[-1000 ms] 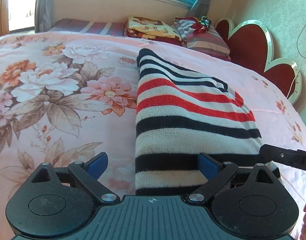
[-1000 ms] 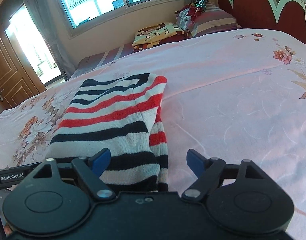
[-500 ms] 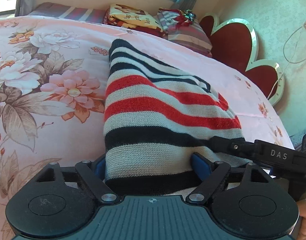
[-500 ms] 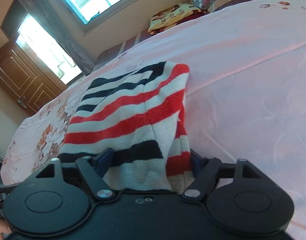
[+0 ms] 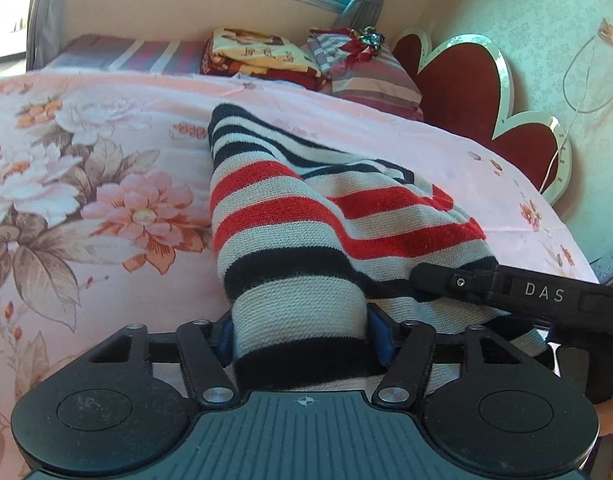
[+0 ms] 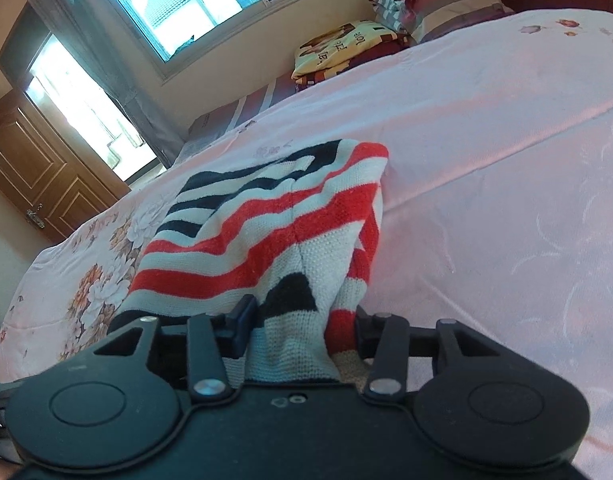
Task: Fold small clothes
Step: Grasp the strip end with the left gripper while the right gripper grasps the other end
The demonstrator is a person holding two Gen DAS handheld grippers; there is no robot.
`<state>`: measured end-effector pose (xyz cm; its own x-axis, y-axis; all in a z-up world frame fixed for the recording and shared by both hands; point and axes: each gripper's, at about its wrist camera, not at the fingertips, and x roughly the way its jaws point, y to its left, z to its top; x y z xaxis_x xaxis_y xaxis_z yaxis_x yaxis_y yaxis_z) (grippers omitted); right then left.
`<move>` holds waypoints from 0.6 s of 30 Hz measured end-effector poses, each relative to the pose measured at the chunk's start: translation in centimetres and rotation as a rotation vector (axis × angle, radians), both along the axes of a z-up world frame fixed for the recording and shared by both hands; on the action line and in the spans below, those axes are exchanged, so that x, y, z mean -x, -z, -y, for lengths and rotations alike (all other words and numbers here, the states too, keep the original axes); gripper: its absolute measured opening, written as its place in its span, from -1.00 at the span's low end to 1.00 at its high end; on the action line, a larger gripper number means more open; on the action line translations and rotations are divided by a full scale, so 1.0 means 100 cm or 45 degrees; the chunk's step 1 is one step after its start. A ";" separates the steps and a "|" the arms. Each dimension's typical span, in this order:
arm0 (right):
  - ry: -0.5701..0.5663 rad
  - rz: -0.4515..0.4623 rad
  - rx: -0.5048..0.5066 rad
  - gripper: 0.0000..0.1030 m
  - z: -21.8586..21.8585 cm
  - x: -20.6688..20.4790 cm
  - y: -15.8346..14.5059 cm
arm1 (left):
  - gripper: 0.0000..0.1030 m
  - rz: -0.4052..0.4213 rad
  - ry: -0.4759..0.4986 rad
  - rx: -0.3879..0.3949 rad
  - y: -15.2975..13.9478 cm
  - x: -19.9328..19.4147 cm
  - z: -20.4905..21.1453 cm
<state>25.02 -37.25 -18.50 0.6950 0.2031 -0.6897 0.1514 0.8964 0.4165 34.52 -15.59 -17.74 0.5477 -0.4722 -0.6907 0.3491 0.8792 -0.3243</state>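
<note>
A small knitted sweater point(image 5: 306, 216) with black, red and cream stripes lies on the pink floral bedspread point(image 5: 86, 200). Its near hem is raised off the bed. My left gripper point(image 5: 300, 338) is shut on the hem's left part; the cloth bunches between the blue pads. My right gripper point(image 6: 296, 332) is shut on the hem's right part of the sweater point(image 6: 266, 224). The right gripper's black body also shows at the right of the left wrist view point(image 5: 518, 292), close beside the left one.
Folded blankets point(image 5: 258, 56) and a striped pillow point(image 5: 370, 76) lie at the bed's far end under the window. A red heart-shaped headboard point(image 5: 466, 96) stands on the right. A wooden door point(image 6: 34, 176) is at the far left. Pink bedspread point(image 6: 506, 160) stretches right of the sweater.
Both grippers moved in onto the near hem, closed on it and lifted it; the sweater now bunches and rises toward the cameras. A second ago both were open.
</note>
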 end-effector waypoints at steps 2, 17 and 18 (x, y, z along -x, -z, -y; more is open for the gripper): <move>0.013 0.025 -0.017 -0.27 -0.001 0.002 -0.006 | 0.11 0.016 -0.001 0.003 -0.006 0.003 -0.002; -0.105 0.200 -0.163 -0.31 -0.086 0.000 -0.053 | 0.07 0.150 -0.097 -0.014 -0.061 0.029 -0.110; -0.117 0.203 -0.173 -0.31 -0.099 -0.003 -0.053 | 0.07 0.159 -0.110 -0.024 -0.063 0.030 -0.125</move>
